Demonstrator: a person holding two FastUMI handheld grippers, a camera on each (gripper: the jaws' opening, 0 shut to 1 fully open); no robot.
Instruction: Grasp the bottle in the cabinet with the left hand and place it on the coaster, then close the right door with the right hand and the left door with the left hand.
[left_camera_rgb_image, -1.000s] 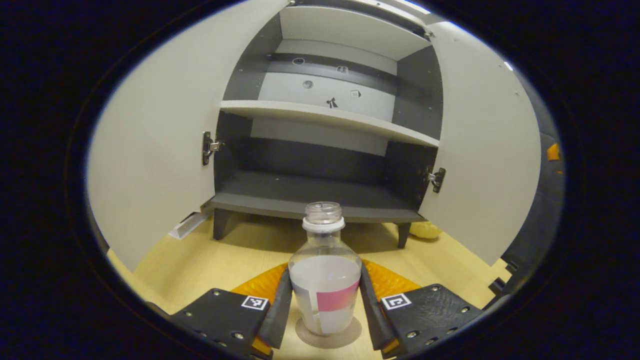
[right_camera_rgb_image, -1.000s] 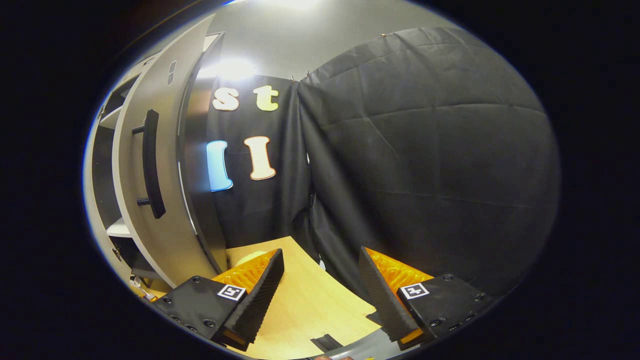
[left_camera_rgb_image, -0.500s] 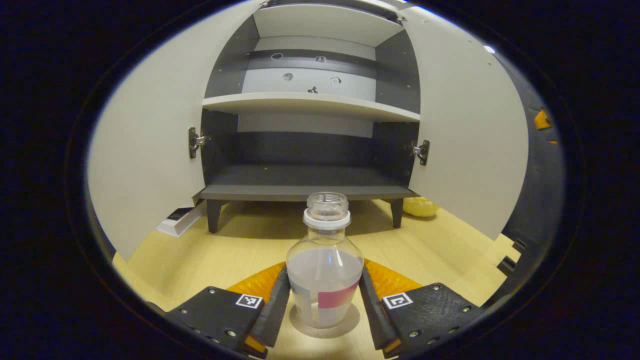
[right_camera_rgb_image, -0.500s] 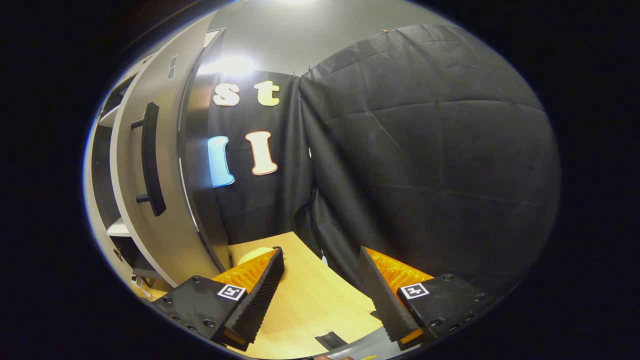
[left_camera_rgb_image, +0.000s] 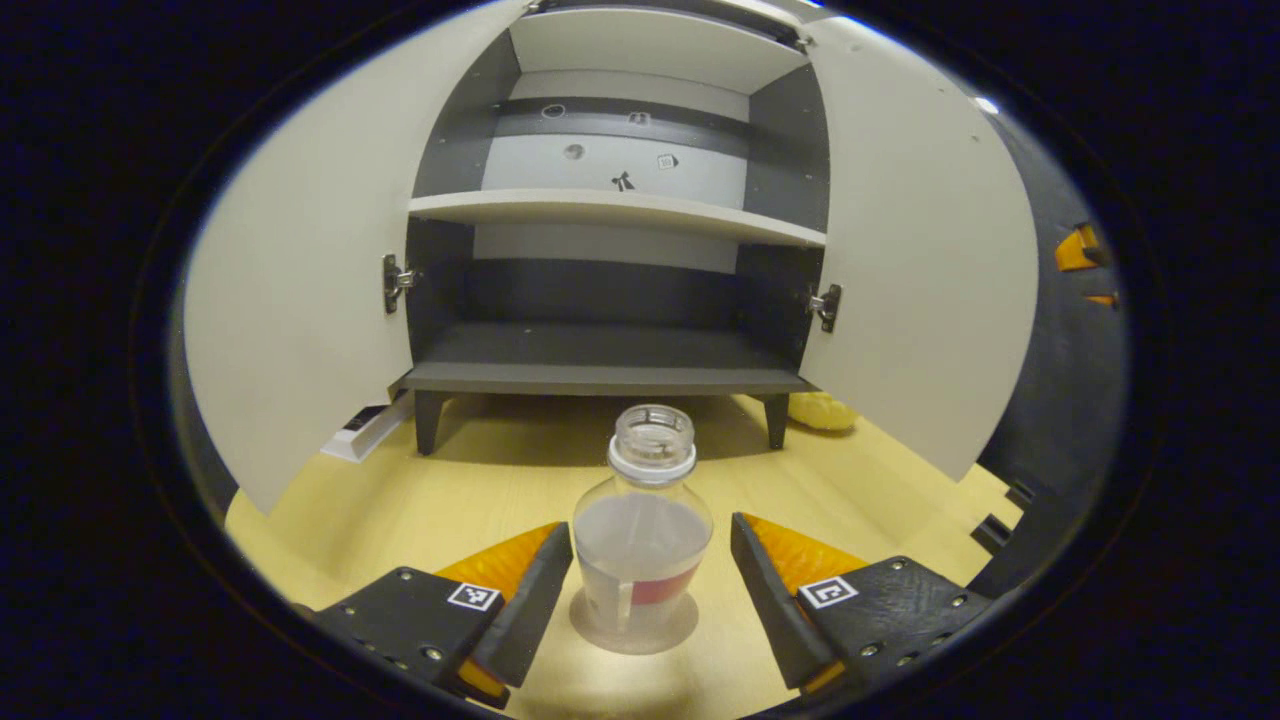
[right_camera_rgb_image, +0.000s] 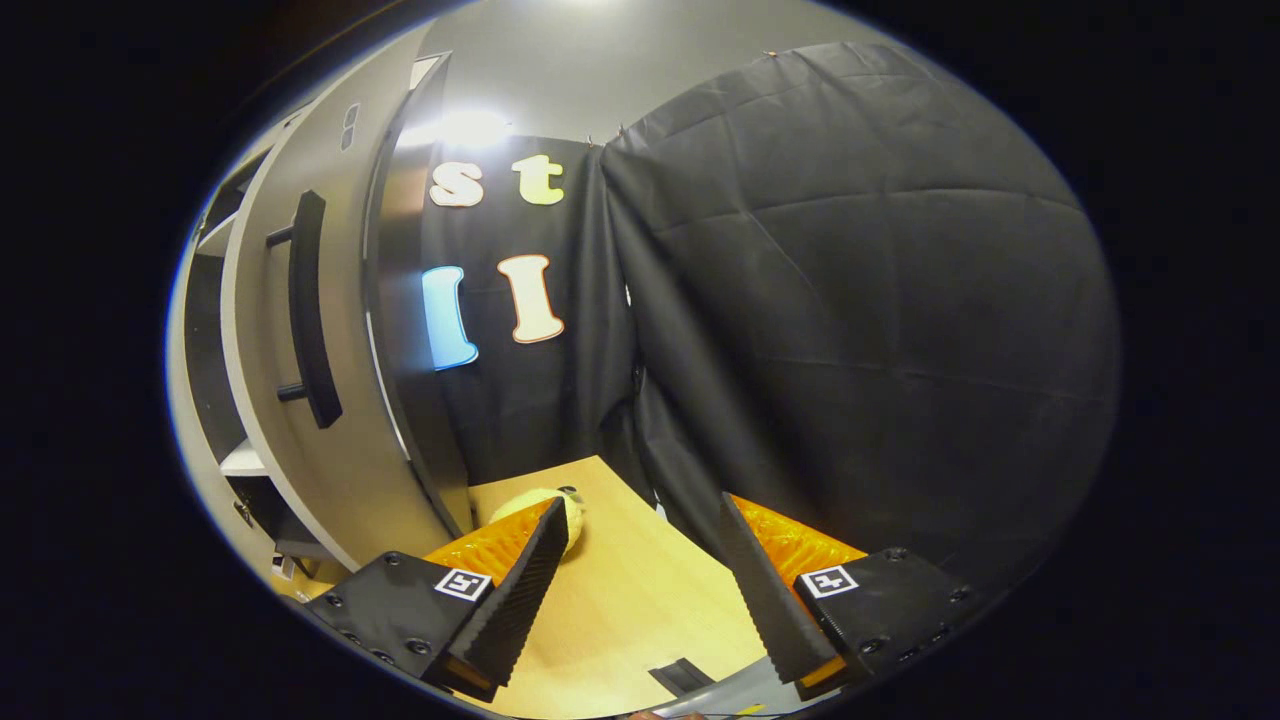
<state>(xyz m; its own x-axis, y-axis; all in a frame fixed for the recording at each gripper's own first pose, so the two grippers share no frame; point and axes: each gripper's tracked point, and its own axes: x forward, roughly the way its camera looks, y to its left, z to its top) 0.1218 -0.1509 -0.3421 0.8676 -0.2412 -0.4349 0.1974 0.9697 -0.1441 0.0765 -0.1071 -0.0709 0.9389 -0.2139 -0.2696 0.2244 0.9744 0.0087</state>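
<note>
- The left hand-held gripper (left_camera_rgb_image: 650, 600) has just let go; its fingers now stand apart, clear of the bottle (left_camera_rgb_image: 643, 535).
- The bottle stands on the coaster (left_camera_rgb_image: 633, 632) between them, so placing looks done.
- The right hand-held gripper (right_camera_rgb_image: 635, 585), fingers apart and empty, has the right door (right_camera_rgb_image: 300, 330) ahead to its left, next to close.

I am working in a staged recording booth dressed as a bit of a home — not a lived-in room. Black cloth (right_camera_rgb_image: 860, 300) hangs in creased folds as the wall on the right, meeting a plain grey wall (right_camera_rgb_image: 600, 80) lit by a bright lamp (right_camera_rgb_image: 460, 128) high up. On a pale wooden tabletop (left_camera_rgb_image: 420, 500) stands a small grey-and-white cabinet (left_camera_rgb_image: 610, 205) on short dark legs, its two doors swung wide, its shelves bare — furniture set out as a prop. A long dark handle (right_camera_rgb_image: 308, 305) runs down the right door (right_camera_rgb_image: 290, 420). A small yellow soft thing (left_camera_rgb_image: 822, 410) lies near the cabinet's far right leg.
</note>
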